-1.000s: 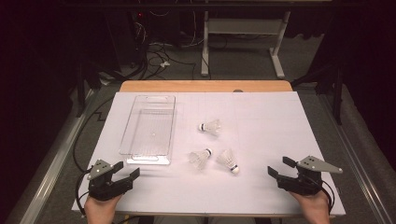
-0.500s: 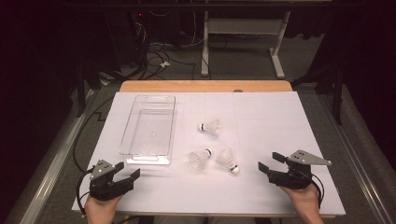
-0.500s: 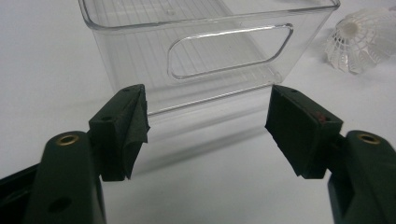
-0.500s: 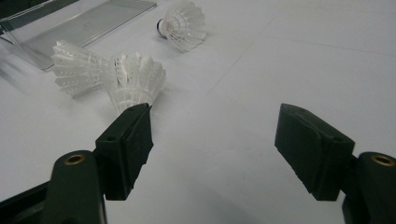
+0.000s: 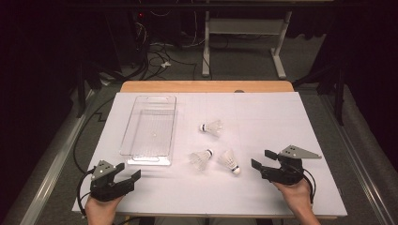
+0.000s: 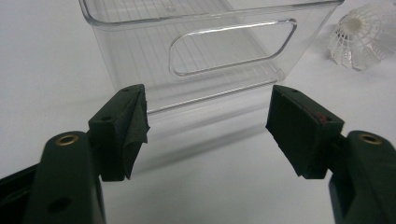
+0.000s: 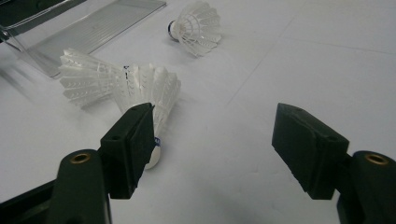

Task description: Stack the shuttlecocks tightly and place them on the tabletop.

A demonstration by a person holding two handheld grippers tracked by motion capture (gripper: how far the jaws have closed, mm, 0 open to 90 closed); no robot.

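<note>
My right gripper (image 5: 261, 160) sits near the closest shuttlecock (image 5: 229, 161), fingers wide. Left gripper (image 5: 126, 170) (fingers also wide) faces the clear tray (image 5: 149, 126).

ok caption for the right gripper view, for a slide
Open right gripper approaching the nearest shuttlecock of three on a white table.

In the right gripper view, the right gripper's left jaw covers part of the nearest shuttlecock (image 7: 149, 91), and the clear plastic bin (image 7: 100, 23) runs off the top edge. In the left gripper view, another shuttlecock (image 6: 359, 39) is cut by the right edge.
</note>
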